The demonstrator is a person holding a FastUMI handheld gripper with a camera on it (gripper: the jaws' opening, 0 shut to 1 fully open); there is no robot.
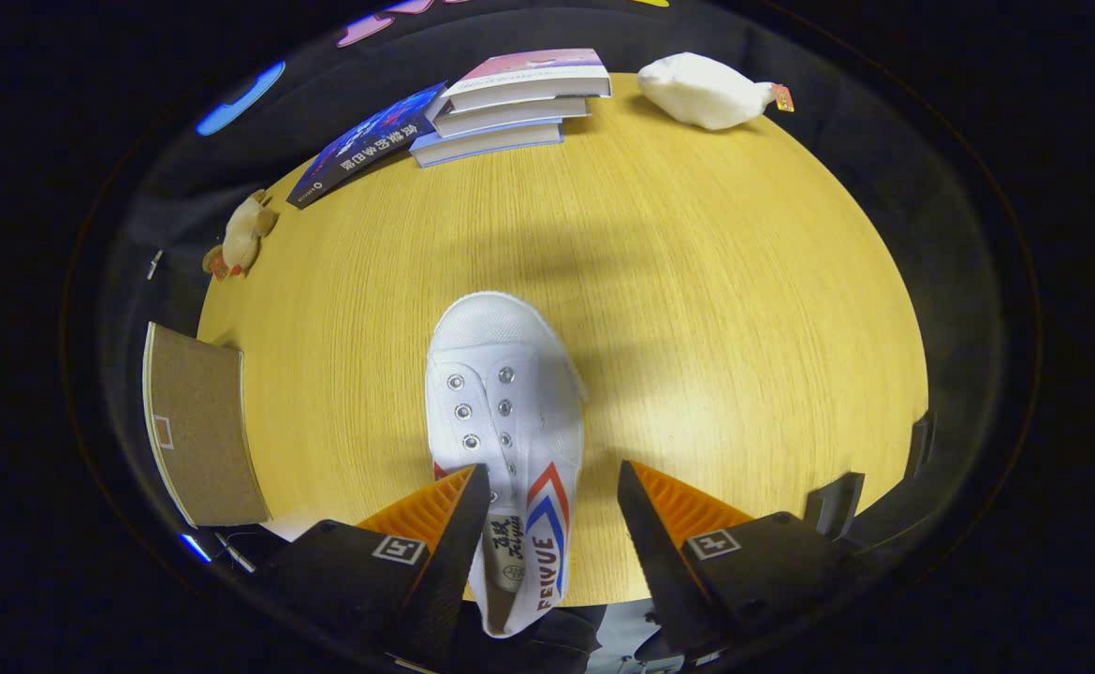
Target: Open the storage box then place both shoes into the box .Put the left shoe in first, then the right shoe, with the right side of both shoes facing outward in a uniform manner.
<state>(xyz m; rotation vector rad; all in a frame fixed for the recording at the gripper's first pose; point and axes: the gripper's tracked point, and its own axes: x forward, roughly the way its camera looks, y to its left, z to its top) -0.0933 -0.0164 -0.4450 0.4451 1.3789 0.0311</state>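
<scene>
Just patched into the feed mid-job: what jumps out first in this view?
A white shoe lies on the wooden table, heel between the open gripper fingers, toe pointing away, with red and blue stripes on its side. Beyond it at the table's far edge sit a stack of books and a white plush toy. A brown box lid stands off to one side.

white canvas shoe (508, 421) with red-blue side stripes | upright on wooden desk (716, 309) | heel between spread tongs (547, 510), toe pointing away
</scene>
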